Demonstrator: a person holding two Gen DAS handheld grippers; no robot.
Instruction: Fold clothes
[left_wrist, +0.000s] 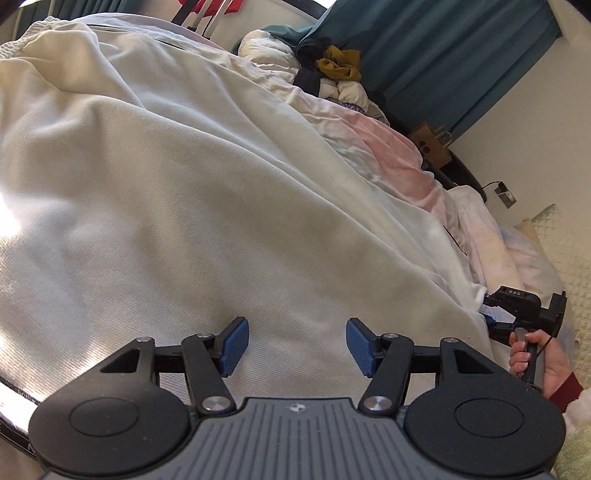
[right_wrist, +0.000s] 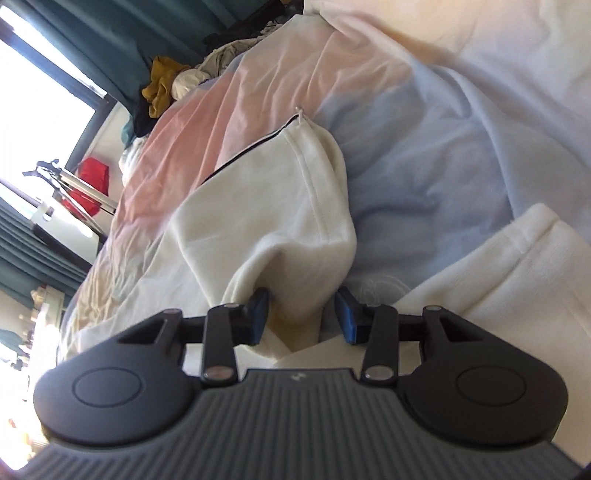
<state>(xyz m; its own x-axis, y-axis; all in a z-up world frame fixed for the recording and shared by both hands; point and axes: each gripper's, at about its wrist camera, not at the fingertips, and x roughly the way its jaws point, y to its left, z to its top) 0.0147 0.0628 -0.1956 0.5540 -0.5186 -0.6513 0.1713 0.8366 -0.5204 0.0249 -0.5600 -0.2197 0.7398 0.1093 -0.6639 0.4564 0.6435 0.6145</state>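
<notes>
Both grippers, left gripper (left_wrist: 297, 345) and right gripper (right_wrist: 301, 315), gape empty over soft, floppy white garment (left_wrist: 184, 206); pinch sleeve cuff (right_wrist: 317, 206) hem.

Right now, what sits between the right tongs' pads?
A bunched fold of the white garment, in the right wrist view; the tongs are open around it, not yet clamped.

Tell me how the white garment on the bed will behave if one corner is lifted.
The white garment is probably floppy: it lies in soft folds. Likely fairly heavy, since the knit looks thick. Its hemmed end would probably sag.
</notes>
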